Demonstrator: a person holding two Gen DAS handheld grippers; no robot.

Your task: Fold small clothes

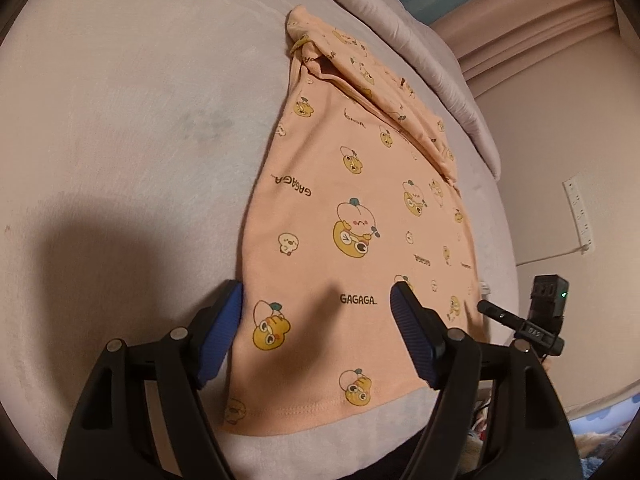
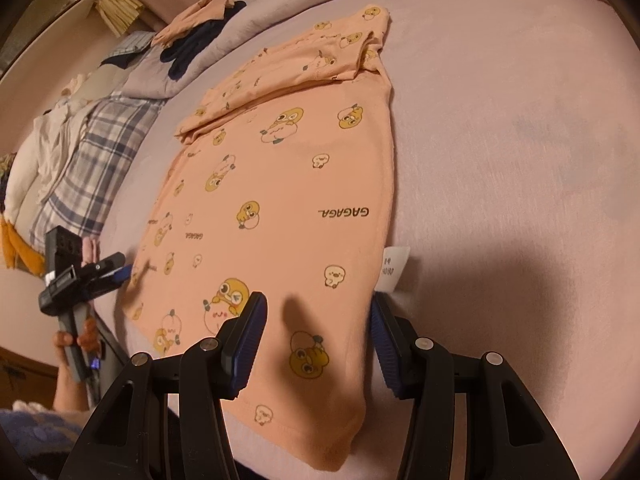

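Note:
A small peach shirt [image 1: 352,208] with yellow cartoon prints and "GAGAGA" text lies flat on the pale bed cover, its sleeves folded across the far end. My left gripper [image 1: 316,300] is open and hovers over the shirt's near hem, left finger at its left edge. My right gripper [image 2: 318,312] is open above the shirt [image 2: 280,184] at its near right corner, beside a white care label [image 2: 394,268]. Each gripper shows in the other's view: the right one [image 1: 496,312], the left one [image 2: 116,272].
The pale pink bed cover [image 1: 140,140] stretches to the left. A rolled duvet [image 1: 440,60] lies behind the shirt. Other clothes, a dark item and plaid fabric [image 2: 92,152] are piled at the bed's far left edge. A wall socket strip [image 1: 578,212] is on the wall.

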